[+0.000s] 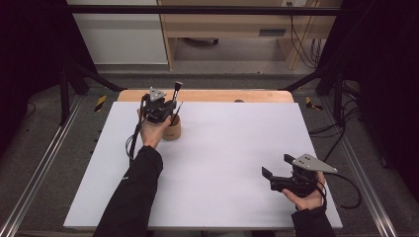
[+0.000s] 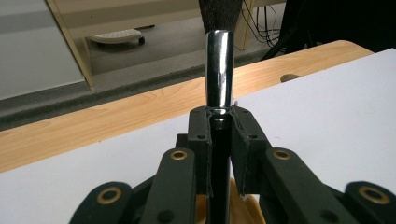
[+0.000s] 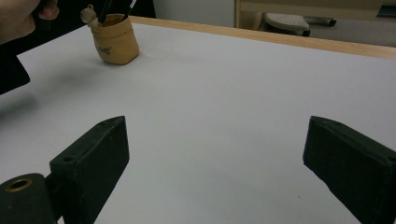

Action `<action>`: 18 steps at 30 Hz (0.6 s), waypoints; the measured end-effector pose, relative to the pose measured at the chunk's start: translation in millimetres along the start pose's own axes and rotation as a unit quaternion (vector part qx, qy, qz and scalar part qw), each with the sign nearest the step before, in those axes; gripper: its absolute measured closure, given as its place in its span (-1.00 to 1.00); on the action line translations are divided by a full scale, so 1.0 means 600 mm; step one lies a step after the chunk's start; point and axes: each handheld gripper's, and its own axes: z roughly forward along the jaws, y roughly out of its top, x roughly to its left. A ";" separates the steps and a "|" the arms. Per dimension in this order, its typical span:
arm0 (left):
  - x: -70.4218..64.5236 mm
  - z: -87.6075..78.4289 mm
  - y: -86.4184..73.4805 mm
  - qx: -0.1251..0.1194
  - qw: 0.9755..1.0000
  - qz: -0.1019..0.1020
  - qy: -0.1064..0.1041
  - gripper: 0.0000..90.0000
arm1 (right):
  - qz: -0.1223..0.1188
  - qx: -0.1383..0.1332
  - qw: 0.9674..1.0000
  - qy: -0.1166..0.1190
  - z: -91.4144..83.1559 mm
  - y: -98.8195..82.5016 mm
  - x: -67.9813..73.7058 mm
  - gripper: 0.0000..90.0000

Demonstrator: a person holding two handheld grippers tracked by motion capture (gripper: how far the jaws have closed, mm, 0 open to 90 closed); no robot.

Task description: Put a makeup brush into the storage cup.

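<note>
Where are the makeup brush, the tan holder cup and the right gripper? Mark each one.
makeup brush [image 2: 219, 70], left gripper view, on its shiny metal ferrule.
tan holder cup [image 3: 116, 43], right gripper view, on its front wall.
right gripper [image 1: 275, 168], high view, midway between its open fingers.

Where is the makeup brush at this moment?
In the high view the makeup brush stands upright at the far left of the white mat, clamped by the left gripper directly above the tan holder cup, bristles up.
</note>
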 end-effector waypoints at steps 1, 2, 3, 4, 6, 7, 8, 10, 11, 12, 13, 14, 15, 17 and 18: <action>0.001 0.000 -0.002 0.004 1.000 0.004 0.000 0.75 | 0.001 0.001 1.000 0.000 0.000 0.000 0.001 -0.83; 0.000 0.002 -0.004 0.002 1.000 0.002 0.000 0.75 | 0.000 0.001 1.000 0.000 0.001 0.000 0.001 -0.83; 0.000 0.002 -0.005 0.002 1.000 0.000 -0.001 0.75 | 0.000 0.001 1.000 0.000 0.001 0.000 0.001 -0.83; 0.000 0.003 -0.006 0.001 1.000 0.001 0.000 0.75 | 0.000 0.001 1.000 0.000 0.001 0.000 0.002 -0.83; -0.002 0.004 -0.008 0.001 1.000 0.003 -0.001 0.75 | -0.001 0.001 1.000 0.001 0.001 0.000 0.002 -0.83; -0.002 0.004 -0.009 0.000 1.000 0.005 -0.001 0.75 | -0.001 0.001 1.000 0.001 0.001 0.000 0.002 -0.83; -0.003 0.005 -0.011 0.000 1.000 0.002 -0.003 0.75 | -0.001 0.001 1.000 0.001 0.001 0.000 0.002 -0.83; -0.003 0.005 -0.014 0.003 1.000 0.004 -0.003 0.75 | -0.001 0.000 1.000 0.001 0.001 0.000 0.002 -0.83; -0.004 0.006 -0.015 0.001 1.000 0.001 -0.002 0.75 | -0.001 0.000 1.000 0.001 0.001 0.000 0.002 -0.83; -0.003 0.006 -0.018 0.004 1.000 0.002 -0.003 0.75 | -0.001 0.000 1.000 0.002 0.001 0.000 0.002 -0.83; -0.003 0.007 -0.019 0.004 1.000 0.002 -0.002 0.75 | -0.002 0.001 1.000 0.001 0.001 0.000 0.002 -0.83; -0.004 0.007 -0.020 0.004 1.000 0.001 -0.001 0.75 | -0.002 0.001 1.000 0.001 0.001 0.000 0.003 -0.83; -0.003 0.007 -0.021 0.006 1.000 0.003 -0.002 0.75 | -0.002 0.001 1.000 0.001 0.001 0.000 0.003 -0.83; -0.004 0.007 -0.024 0.004 1.000 0.001 -0.003 0.75 | -0.002 0.001 1.000 0.002 0.002 0.000 0.003 -0.83; -0.004 0.006 -0.025 0.006 1.000 0.003 -0.003 0.75 | -0.002 0.001 1.000 0.002 0.002 0.000 0.003 -0.83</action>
